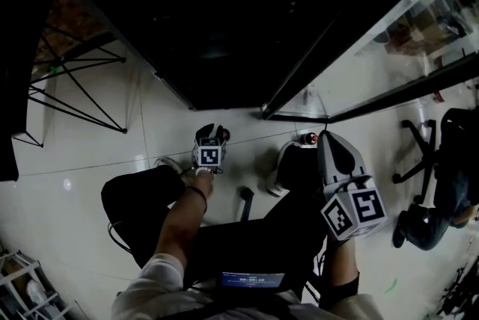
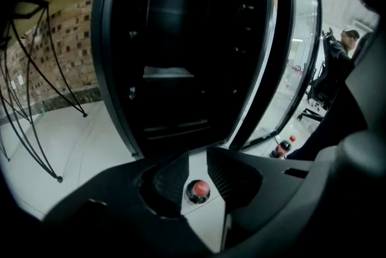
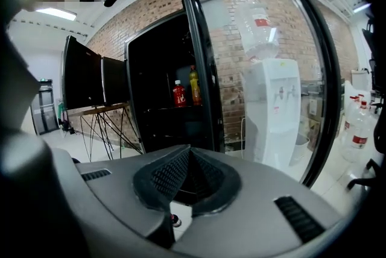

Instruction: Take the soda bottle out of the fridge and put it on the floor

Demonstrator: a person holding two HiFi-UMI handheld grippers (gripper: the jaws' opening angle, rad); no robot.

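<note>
A soda bottle with a red cap (image 2: 198,189) stands on the white floor, seen from above in the gap between my left gripper's (image 2: 194,158) jaws. The pads stand apart from it, and the gripper is open. In the head view the bottle (image 1: 224,135) sits just beside the left gripper's (image 1: 212,133) tip, in front of the open black fridge (image 1: 224,27). A second soda bottle (image 2: 282,147) stands on the floor by the glass door (image 1: 374,34). My right gripper (image 1: 326,136) hangs near that door, shut and empty (image 3: 190,152).
A red bottle (image 3: 178,94) and a yellow bottle (image 3: 195,87) remain on a fridge shelf. Black metal table legs (image 1: 75,79) stand at the left. An office chair (image 1: 423,150) and a seated person (image 1: 441,214) are at the right. A water dispenser (image 3: 274,106) shows behind the glass door.
</note>
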